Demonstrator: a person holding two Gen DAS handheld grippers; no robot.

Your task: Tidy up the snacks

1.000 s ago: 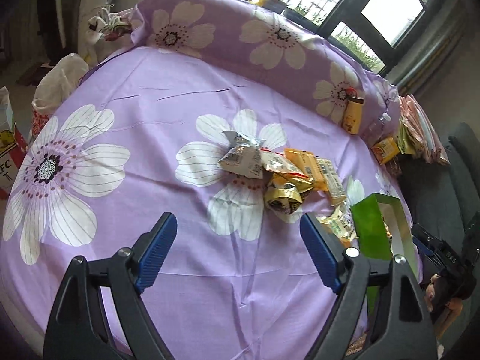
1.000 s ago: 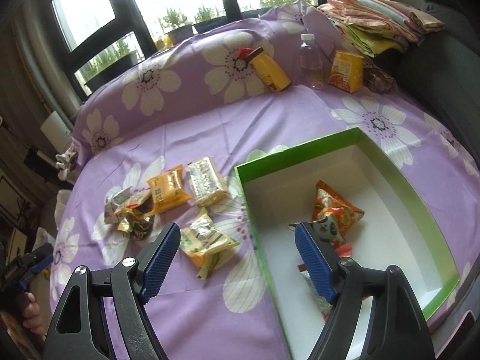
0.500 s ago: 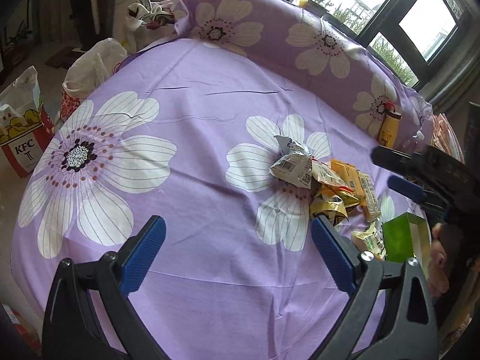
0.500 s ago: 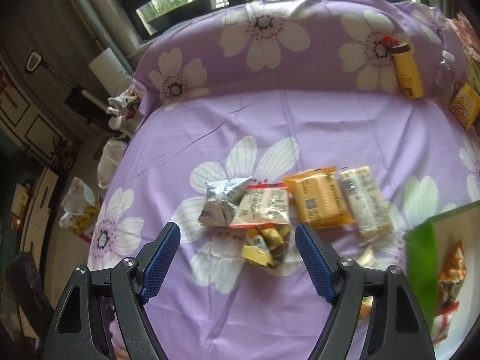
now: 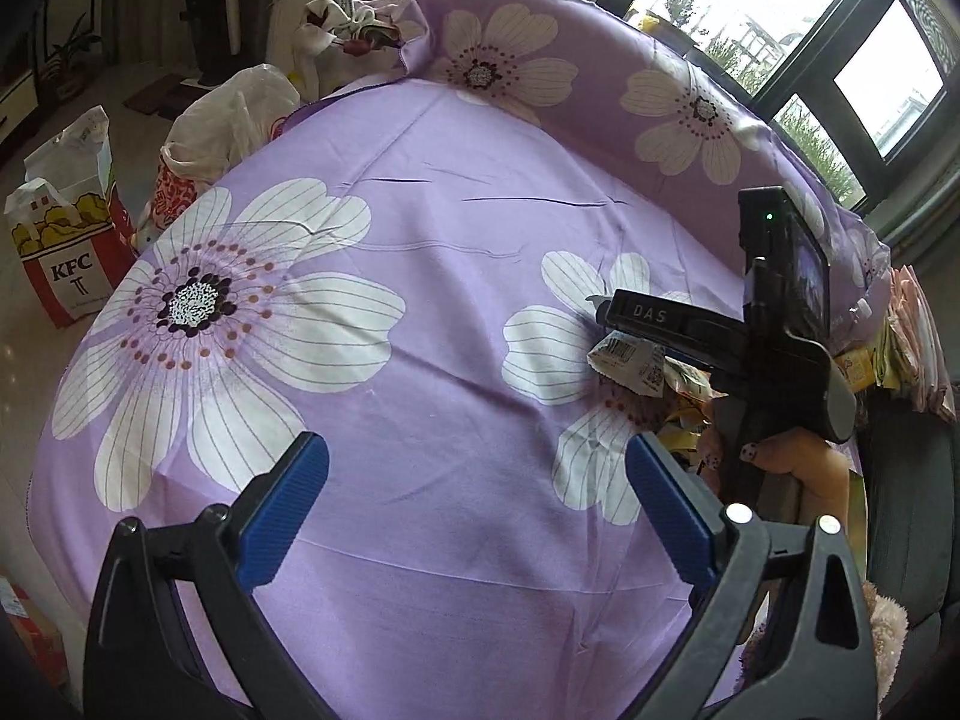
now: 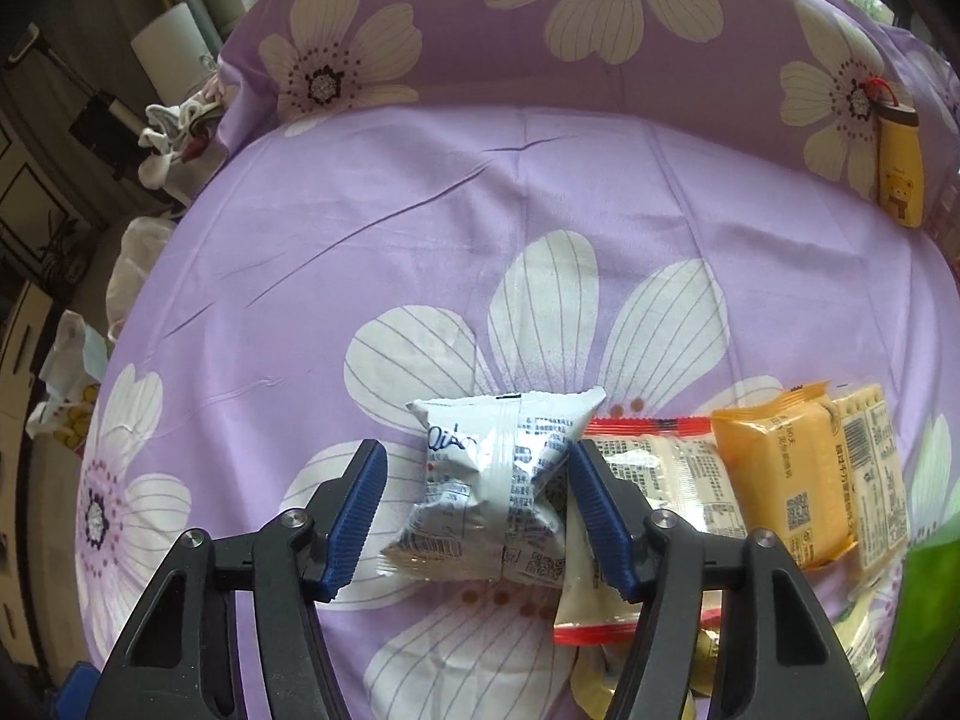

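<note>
A white snack packet point(image 6: 498, 480) lies on the purple flowered cloth point(image 6: 420, 240) at the left end of a snack row. My right gripper point(image 6: 480, 510) straddles it, jaws closing; the right pad meets the packet's edge, the left pad stands a little off it. Beside it lie a red-edged clear packet point(image 6: 660, 480), an orange packet point(image 6: 780, 480) and a cracker packet point(image 6: 870, 462). A corner of the green box point(image 6: 924, 630) shows at the right. My left gripper point(image 5: 477, 504) hangs wide open over bare cloth point(image 5: 420, 330), with nothing between its fingers. The left wrist view shows the right gripper's body point(image 5: 774, 348) over the white packet point(image 5: 630, 360).
A yellow bear bottle point(image 6: 900, 174) leans on the flowered bolster point(image 6: 600, 30) at the back. A KFC paper bag point(image 5: 66, 252) and a white plastic bag point(image 5: 222, 114) stand on the floor beyond the left edge. Folded cloths point(image 5: 918, 348) are stacked at the far right.
My right gripper swung from over the green box to the snack pile, sank onto the white packet and narrowed its jaws. My left gripper opened wider and drifted slightly.
</note>
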